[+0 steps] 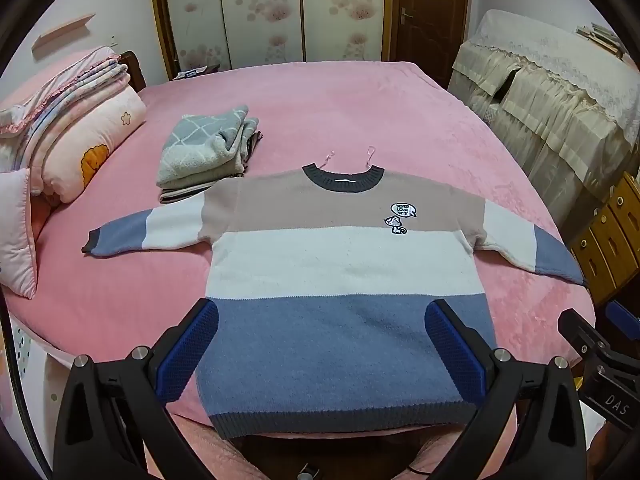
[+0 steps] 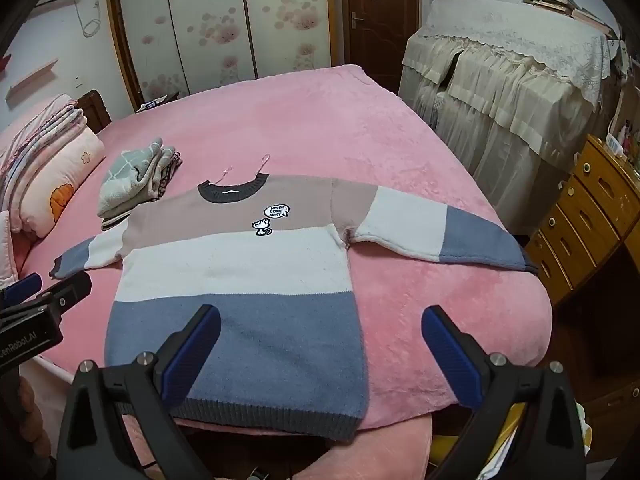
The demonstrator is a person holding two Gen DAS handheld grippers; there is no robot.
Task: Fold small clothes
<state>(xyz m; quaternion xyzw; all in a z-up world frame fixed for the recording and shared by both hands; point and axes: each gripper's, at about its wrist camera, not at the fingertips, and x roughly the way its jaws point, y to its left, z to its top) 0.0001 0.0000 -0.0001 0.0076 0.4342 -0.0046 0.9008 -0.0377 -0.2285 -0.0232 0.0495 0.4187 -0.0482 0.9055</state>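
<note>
A small striped sweater [image 1: 340, 264] with beige, white and blue bands lies flat, face up, on the pink bed [image 1: 360, 120], sleeves spread to both sides. It also shows in the right wrist view [image 2: 240, 268]. My left gripper [image 1: 322, 320] is open and empty, held above the blue hem band. My right gripper [image 2: 322, 328] is open and empty, above the sweater's right hem corner. The right gripper shows at the right edge of the left wrist view [image 1: 600, 344]; the left gripper shows at the left edge of the right wrist view [image 2: 44, 300].
A stack of folded clothes [image 1: 208, 152] sits behind the sweater's left sleeve. Folded quilts and pillows [image 1: 72, 132] lie at the left. A cloth-covered cabinet [image 2: 512, 92] and a wooden drawer unit [image 2: 588, 208] stand right of the bed.
</note>
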